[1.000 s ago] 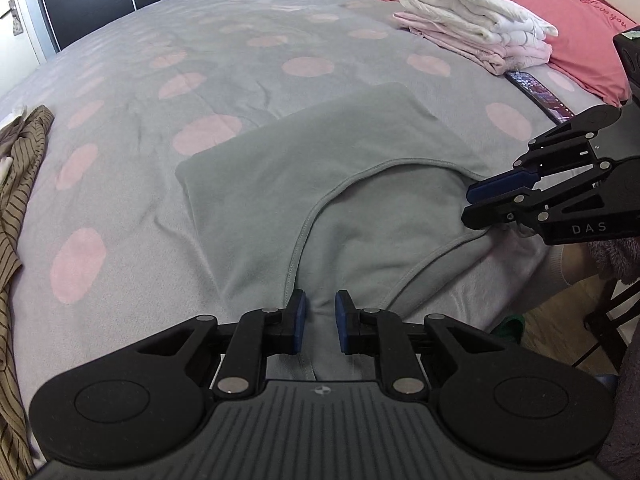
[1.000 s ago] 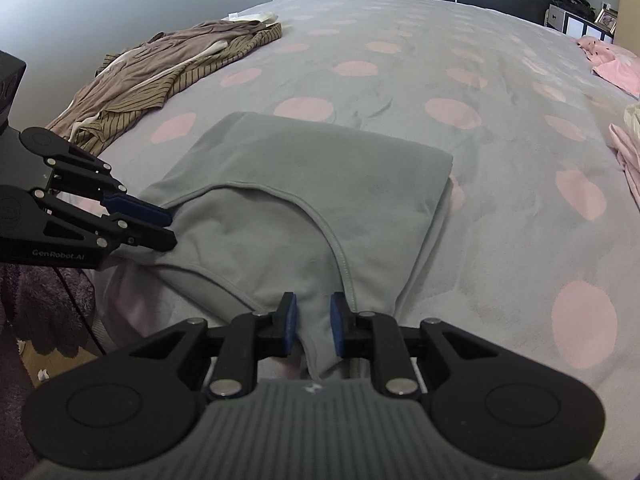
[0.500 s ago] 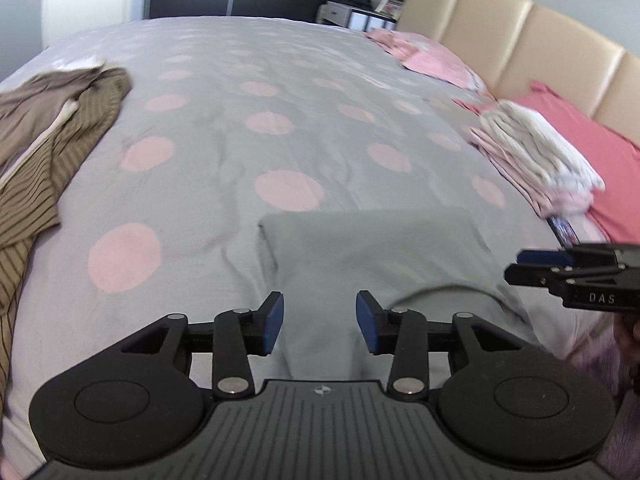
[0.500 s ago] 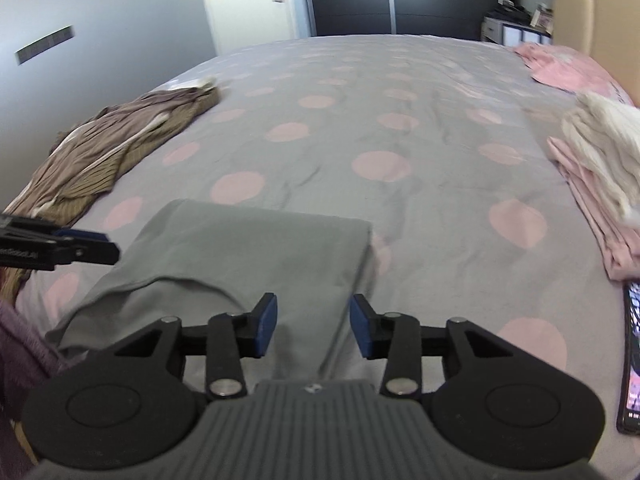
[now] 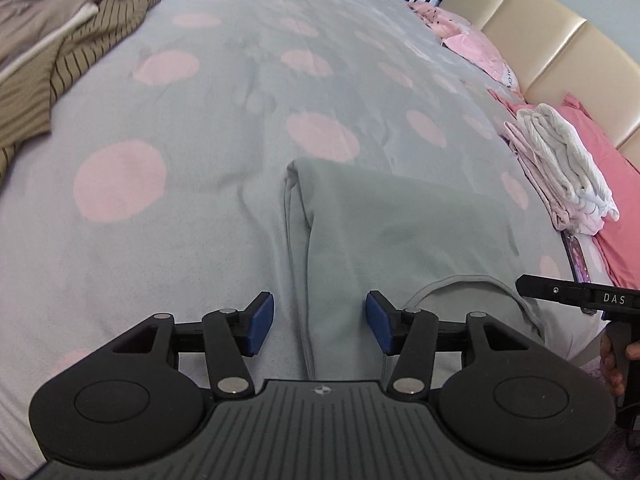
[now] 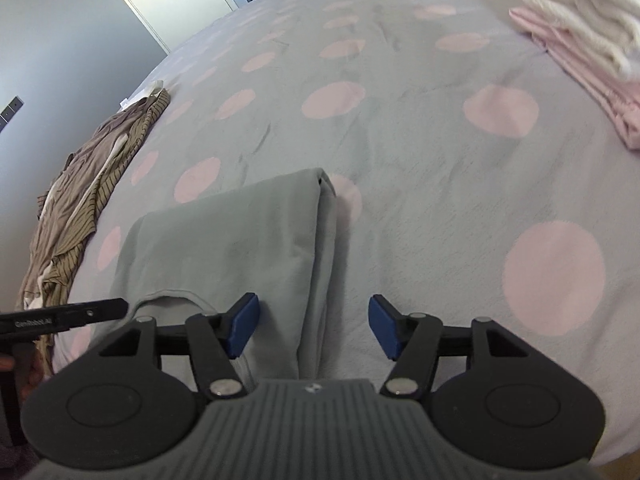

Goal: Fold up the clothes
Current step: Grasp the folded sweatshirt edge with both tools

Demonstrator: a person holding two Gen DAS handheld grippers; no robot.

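Note:
A grey-green garment (image 5: 400, 232) lies folded on the spotted bed, its neckline toward the near edge. My left gripper (image 5: 320, 322) hovers over the garment's left folded edge, jaws opening, the pads not pressing on the cloth. In the right wrist view the same garment (image 6: 224, 252) shows, and my right gripper (image 6: 314, 326) stands over its right folded edge, jaws also opening, nothing pinched. The right gripper's tip (image 5: 576, 296) juts in at the left view's right side; the left gripper's tip (image 6: 68, 314) shows at the right view's left side.
A brown striped garment (image 5: 60, 52) lies crumpled at the far left of the bed. A stack of folded white and pink clothes (image 5: 560, 164) sits beside a pink pillow (image 5: 612, 184) by the beige headboard (image 5: 560, 36). A phone (image 5: 576, 256) lies near the bed's edge.
Both grippers let go of the garment's near edge, opened wide and rolled. Each moved sideways to a folded side edge of the garment.

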